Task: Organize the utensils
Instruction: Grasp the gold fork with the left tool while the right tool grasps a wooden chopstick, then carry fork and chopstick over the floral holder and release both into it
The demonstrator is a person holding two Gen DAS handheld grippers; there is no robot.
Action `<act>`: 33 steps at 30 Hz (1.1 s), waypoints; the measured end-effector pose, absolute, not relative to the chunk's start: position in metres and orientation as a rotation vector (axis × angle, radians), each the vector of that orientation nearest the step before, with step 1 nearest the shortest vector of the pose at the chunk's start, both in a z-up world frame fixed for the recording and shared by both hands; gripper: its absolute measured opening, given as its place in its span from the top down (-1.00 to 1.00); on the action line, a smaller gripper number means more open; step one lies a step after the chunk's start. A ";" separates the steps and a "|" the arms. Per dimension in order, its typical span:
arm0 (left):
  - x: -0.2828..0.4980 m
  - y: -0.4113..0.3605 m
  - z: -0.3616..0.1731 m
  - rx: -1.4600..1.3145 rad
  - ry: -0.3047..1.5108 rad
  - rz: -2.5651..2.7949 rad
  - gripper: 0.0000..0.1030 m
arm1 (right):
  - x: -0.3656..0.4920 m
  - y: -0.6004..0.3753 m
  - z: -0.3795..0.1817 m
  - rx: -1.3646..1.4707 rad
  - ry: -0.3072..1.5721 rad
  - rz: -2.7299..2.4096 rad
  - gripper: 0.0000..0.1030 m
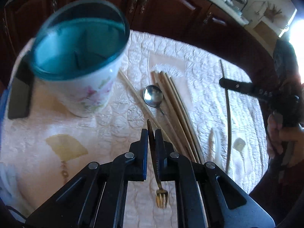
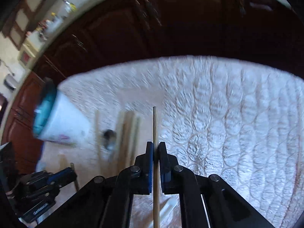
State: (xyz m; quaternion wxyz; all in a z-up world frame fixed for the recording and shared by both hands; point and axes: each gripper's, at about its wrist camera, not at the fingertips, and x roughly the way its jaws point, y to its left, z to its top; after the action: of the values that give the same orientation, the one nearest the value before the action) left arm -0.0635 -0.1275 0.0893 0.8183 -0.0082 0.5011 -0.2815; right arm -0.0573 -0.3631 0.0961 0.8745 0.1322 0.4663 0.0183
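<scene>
My left gripper (image 1: 151, 133) is shut on a small gold fork (image 1: 154, 157), handle forward, tines (image 1: 161, 197) toward the camera. A white floral cup with a teal inside (image 1: 79, 57) stands ahead to the left; it also shows blurred in the right wrist view (image 2: 57, 119). A steel spoon (image 1: 153, 96) and several wooden chopsticks (image 1: 176, 110) lie on the cloth ahead. My right gripper (image 2: 155, 144) is shut on one wooden chopstick (image 2: 155, 125), held above the cloth; it shows at the right of the left wrist view (image 1: 237, 85).
A quilted white cloth (image 2: 228, 114) covers the table. A dark phone (image 1: 20, 95) lies left of the cup. Dark wooden cabinets (image 1: 161, 5) stand behind the table. A white spoon (image 2: 167, 209) lies below the right gripper.
</scene>
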 end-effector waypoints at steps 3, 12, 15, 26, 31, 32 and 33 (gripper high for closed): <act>-0.073 -0.113 0.107 -0.022 1.034 -0.605 0.89 | -0.070 -0.352 0.125 0.259 0.914 0.067 0.90; -0.087 -0.084 0.158 -0.051 0.939 -0.617 0.91 | -0.094 -0.332 0.201 0.216 0.773 0.164 0.90; -0.087 -0.075 0.176 -0.062 0.908 -0.626 0.91 | -0.095 -0.319 0.219 0.213 0.722 0.189 0.90; -0.045 -0.043 0.250 -0.082 0.757 -0.564 0.91 | -0.042 -0.253 0.286 0.216 0.534 0.274 0.90; -0.016 -0.039 0.251 -0.072 0.720 -0.494 0.91 | -0.012 -0.223 0.291 0.163 0.492 0.251 0.90; -0.007 -0.040 0.247 -0.068 0.719 -0.476 0.91 | -0.009 -0.222 0.288 0.154 0.489 0.246 0.90; 0.000 -0.040 0.244 -0.066 0.722 -0.464 0.91 | -0.004 -0.219 0.285 0.144 0.486 0.239 0.90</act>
State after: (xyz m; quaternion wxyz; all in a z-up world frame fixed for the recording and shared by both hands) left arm -0.0005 -0.0405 0.2435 0.9088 -0.0320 0.3500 -0.2250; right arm -0.0040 -0.2188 0.2850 0.9610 0.0712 0.2400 0.1177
